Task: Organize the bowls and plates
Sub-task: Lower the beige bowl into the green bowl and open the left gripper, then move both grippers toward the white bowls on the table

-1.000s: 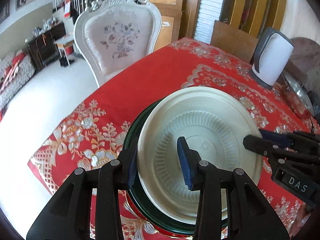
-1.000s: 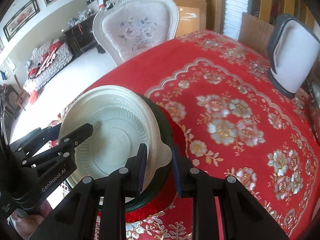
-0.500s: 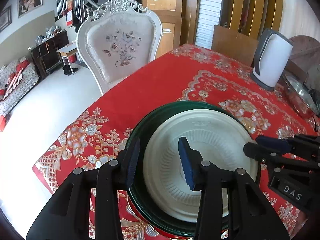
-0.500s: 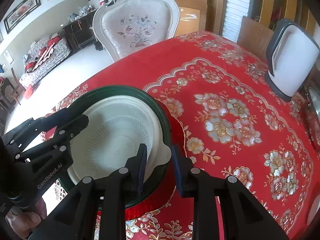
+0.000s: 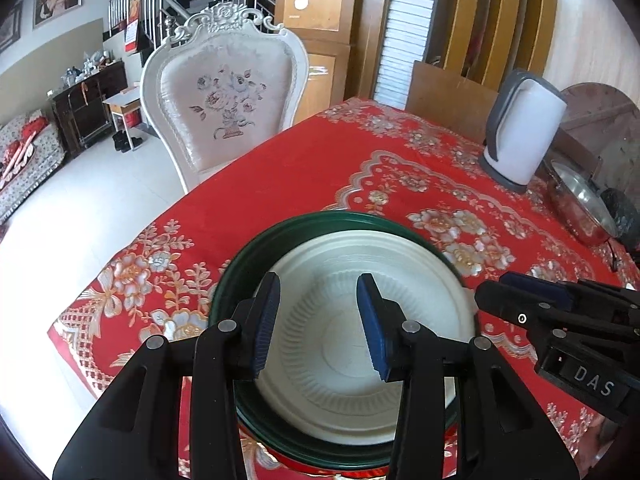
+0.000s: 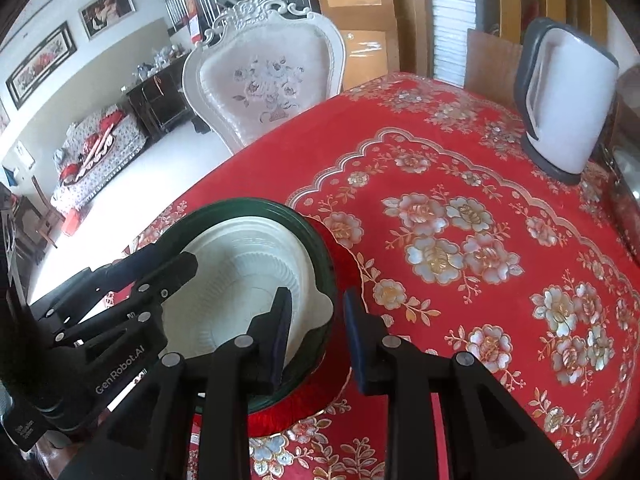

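Note:
A cream ribbed bowl (image 5: 344,344) lies inside a dark green plate (image 5: 256,248), which rests on a red plate (image 6: 340,256) on the red floral tablecloth. My left gripper (image 5: 318,324) is open and empty, raised over the bowl's left half. My right gripper (image 6: 316,324) is open, its jaws standing either side of the bowl's tab (image 6: 320,304) and the green plate's right rim (image 6: 320,248), touching neither. The right gripper shows at the right in the left wrist view (image 5: 532,296). The left gripper shows at the left in the right wrist view (image 6: 120,280).
A white and grey electric kettle (image 5: 520,132) stands at the far right of the table. A steel pan (image 5: 580,204) lies beside it. A white ornate chair (image 5: 228,100) stands at the table's far left edge. The table edge (image 5: 120,248) runs close to the plates' left.
The cream bowl was lowered from a tilt into the green plate. Both grippers opened and let go of its rim; the left one lifted away a little.

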A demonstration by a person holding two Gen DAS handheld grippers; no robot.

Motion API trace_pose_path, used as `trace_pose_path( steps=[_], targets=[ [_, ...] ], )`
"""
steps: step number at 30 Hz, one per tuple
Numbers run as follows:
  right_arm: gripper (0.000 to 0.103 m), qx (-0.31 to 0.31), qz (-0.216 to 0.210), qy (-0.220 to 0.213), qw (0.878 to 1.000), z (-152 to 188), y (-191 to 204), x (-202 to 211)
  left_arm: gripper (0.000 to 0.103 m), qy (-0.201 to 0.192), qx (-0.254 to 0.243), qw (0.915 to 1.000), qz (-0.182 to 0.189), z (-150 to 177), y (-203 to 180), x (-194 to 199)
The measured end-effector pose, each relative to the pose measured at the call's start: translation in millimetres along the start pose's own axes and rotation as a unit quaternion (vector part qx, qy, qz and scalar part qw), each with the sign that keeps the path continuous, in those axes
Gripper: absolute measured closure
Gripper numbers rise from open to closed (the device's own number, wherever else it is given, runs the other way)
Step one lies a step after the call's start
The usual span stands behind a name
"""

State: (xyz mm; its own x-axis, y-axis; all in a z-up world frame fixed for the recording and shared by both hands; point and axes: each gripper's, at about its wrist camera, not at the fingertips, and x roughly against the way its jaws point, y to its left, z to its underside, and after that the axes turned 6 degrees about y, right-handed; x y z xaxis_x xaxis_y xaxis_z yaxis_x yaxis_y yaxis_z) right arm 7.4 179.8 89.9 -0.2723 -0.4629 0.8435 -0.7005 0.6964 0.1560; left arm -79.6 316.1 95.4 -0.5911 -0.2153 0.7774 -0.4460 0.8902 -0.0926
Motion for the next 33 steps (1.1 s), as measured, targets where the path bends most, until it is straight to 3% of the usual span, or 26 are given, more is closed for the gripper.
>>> trace_pose_path(
  steps=[6, 9, 19, 33],
  targets=[
    [0.076, -0.015, -0.004, -0.024, 1.0, 8.8, -10.1, 18.2, 0.063, -0.004, -0.013, 0.9998, 0.015, 3.1, -22.3, 4.8],
    [0.07, -0.021, 0.004, -0.034, 0.999, 14.3, -17.1, 26.5, 0.063, -0.01, -0.025, 0.9994, 0.022, 5.2, -38.3, 8.7],
    [0.07, -0.071, 0.021, -0.046, 0.996, 49.0, -64.7, 55.4, 0.063, -0.012, -0.071, 0.9957, 0.058, 16.1, -105.2, 13.1],
    [0.07, -0.158, 0.065, -0.067, 0.983, 115.8, -152.9, 116.6, 0.063, 0.008, -0.161, 0.979, 0.125, 46.3, -237.3, 20.1]
  ],
)
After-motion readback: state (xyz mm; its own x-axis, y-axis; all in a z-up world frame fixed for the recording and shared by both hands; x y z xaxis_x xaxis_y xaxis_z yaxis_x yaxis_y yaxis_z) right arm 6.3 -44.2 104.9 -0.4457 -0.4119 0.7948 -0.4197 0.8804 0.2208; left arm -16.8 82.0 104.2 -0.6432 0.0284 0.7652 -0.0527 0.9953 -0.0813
